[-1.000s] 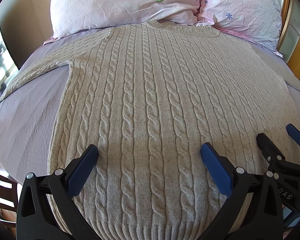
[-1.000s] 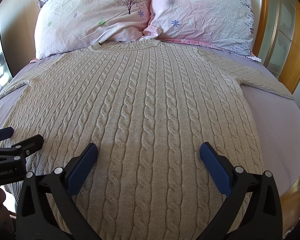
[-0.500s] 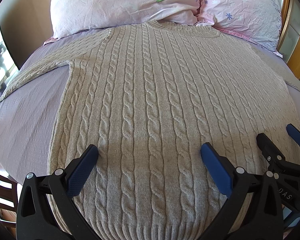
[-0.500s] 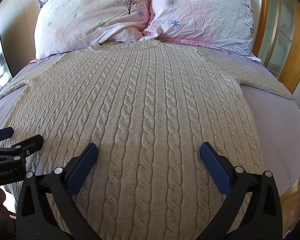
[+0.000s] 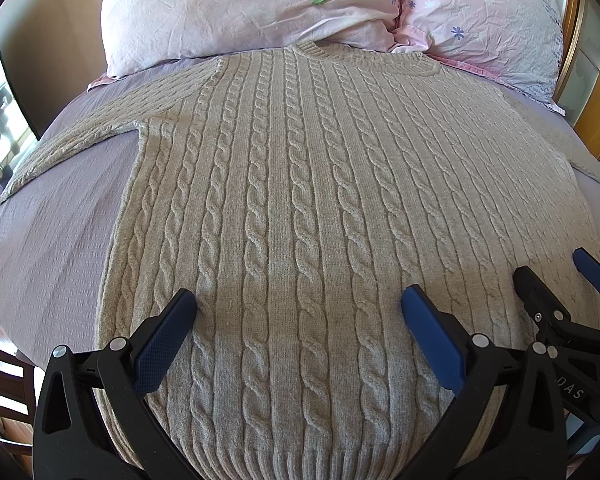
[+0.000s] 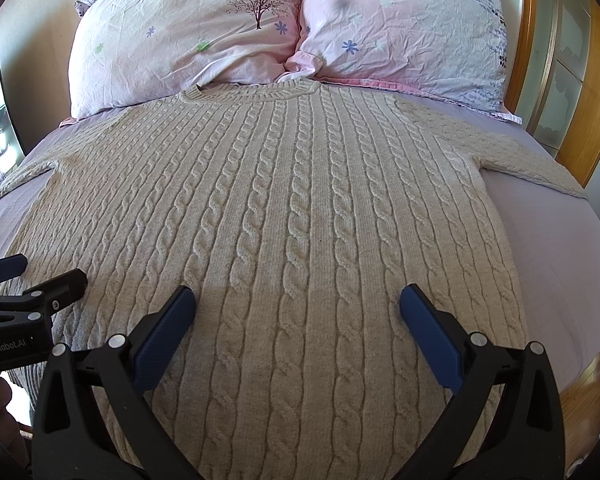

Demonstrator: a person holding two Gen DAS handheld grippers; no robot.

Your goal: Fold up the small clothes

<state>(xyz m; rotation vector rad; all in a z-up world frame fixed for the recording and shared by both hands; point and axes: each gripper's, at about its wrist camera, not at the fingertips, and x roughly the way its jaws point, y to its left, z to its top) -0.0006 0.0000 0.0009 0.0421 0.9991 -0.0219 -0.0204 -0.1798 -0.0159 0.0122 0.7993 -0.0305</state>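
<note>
A beige cable-knit sweater (image 5: 308, 200) lies flat and face up on the bed, collar toward the pillows, sleeves spread to both sides; it also shows in the right wrist view (image 6: 300, 220). My left gripper (image 5: 298, 300) is open and empty, hovering over the sweater's lower left part near the hem. My right gripper (image 6: 296, 298) is open and empty over the lower right part. The right gripper also shows at the right edge of the left wrist view (image 5: 556, 276); the left gripper shows at the left edge of the right wrist view (image 6: 40, 272).
A lilac bed sheet (image 5: 52, 232) covers the bed (image 6: 560, 248). Two pink flowered pillows (image 6: 188, 32) (image 6: 404, 28) lie at the head. A wooden headboard (image 6: 596, 92) stands at the right. A wooden chair (image 5: 0, 384) stands off the left bed edge.
</note>
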